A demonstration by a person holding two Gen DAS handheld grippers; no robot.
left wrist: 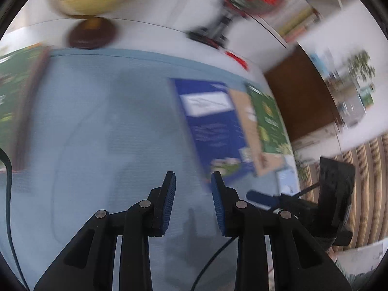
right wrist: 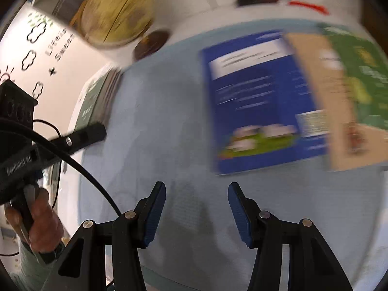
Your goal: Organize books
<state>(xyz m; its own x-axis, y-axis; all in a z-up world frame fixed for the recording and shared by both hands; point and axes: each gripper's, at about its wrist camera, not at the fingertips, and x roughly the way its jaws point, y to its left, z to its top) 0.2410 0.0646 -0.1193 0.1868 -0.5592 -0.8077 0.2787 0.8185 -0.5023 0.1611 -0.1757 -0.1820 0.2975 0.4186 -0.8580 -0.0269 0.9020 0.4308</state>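
Below, I see a pale blue mat (right wrist: 157,121) covering a white table (left wrist: 150,36); a globe (right wrist: 116,12) behind; both grippers' jaws parted, empty.

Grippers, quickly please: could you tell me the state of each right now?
Left gripper: open, holding nothing.
Right gripper: open, holding nothing.

It looks like a study or office corner. A white desk (left wrist: 150,34) carries a pale blue fabric mat (left wrist: 101,126), a yellowish globe on a dark round wooden base (left wrist: 92,35) and glossy softcover books (right wrist: 257,101). Behind stand blurred shelves (left wrist: 300,21) and a striped wood-slat floor (left wrist: 366,186).
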